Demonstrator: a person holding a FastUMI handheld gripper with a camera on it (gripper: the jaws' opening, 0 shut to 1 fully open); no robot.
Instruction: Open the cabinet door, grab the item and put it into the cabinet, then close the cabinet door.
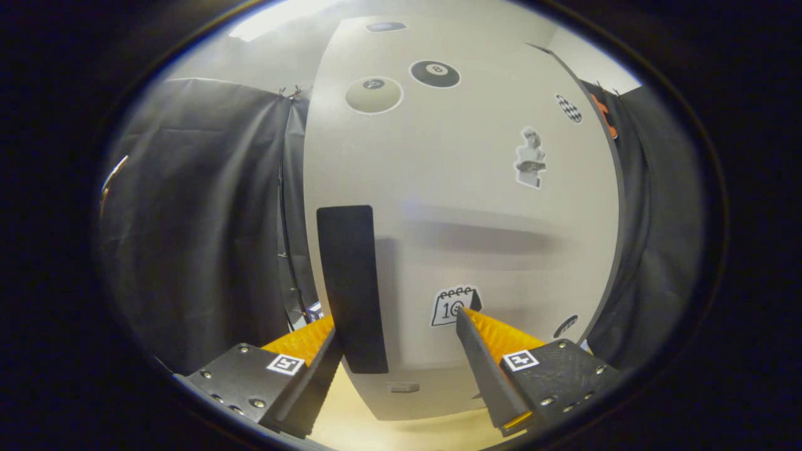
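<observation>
A white cabinet door (463,207) with several stickers stands very close in front of me. A black vertical handle strip (351,288) runs along its left edge. My gripper (396,317) is open, and the handle edge lies between its fingers. The left finger (301,341) reaches past the door's left edge, with its tip hidden behind the handle. The right finger (495,338) lies in front of the door face, its tip at a calendar sticker (452,305). Whether either finger touches the door is unclear. I cannot tell if the door is ajar.
Black cloth walls hang to the left (207,219) and right (658,207) of the cabinet. A light wooden tabletop (351,419) shows below the door between the fingers. A small white-and-blue object (314,311) peeks out by the left fingertip.
</observation>
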